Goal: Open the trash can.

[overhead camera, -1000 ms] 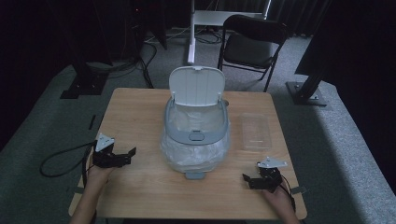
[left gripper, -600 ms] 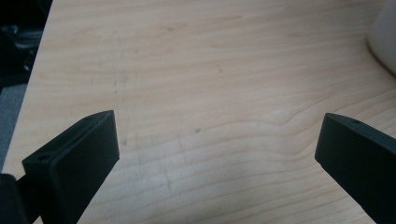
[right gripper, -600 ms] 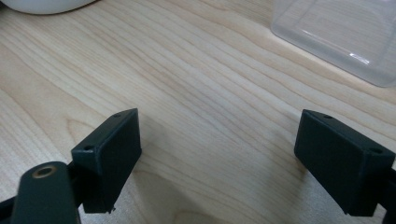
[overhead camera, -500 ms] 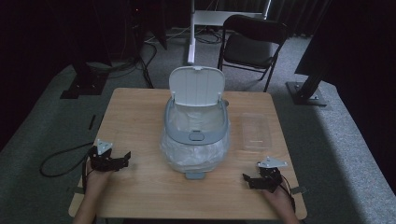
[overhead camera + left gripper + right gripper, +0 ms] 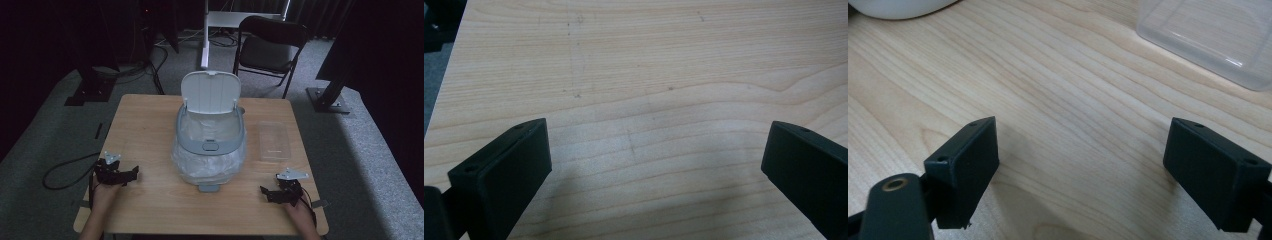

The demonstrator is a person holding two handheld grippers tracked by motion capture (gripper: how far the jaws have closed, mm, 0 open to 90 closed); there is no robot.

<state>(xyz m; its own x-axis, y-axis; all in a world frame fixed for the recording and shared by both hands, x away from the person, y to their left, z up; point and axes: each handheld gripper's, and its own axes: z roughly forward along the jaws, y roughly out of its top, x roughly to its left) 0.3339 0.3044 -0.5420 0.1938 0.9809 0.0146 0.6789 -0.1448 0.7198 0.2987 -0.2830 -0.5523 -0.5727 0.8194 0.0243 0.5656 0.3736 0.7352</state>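
Observation:
A grey-and-white bin (image 5: 210, 140) with its white lid raised stands mid-table, lined with a clear plastic bag. A clear plastic container (image 5: 274, 140) lies to its right and shows again in the right gripper view as a clear container (image 5: 1208, 35) at the top right. My left gripper (image 5: 131, 173) rests near the table's left front edge, open, its jaws wide apart over bare wood (image 5: 649, 125). My right gripper (image 5: 264, 192) sits near the right front edge, open with nothing between its jaws.
The wooden table (image 5: 150, 130) stands on grey carpet. A black folding chair (image 5: 270, 50) and a white stand (image 5: 205, 35) are behind it. A black cable (image 5: 65, 170) loops off the table's left side.
My left gripper has drifted a little left and toward the front edge. The right gripper has barely moved.

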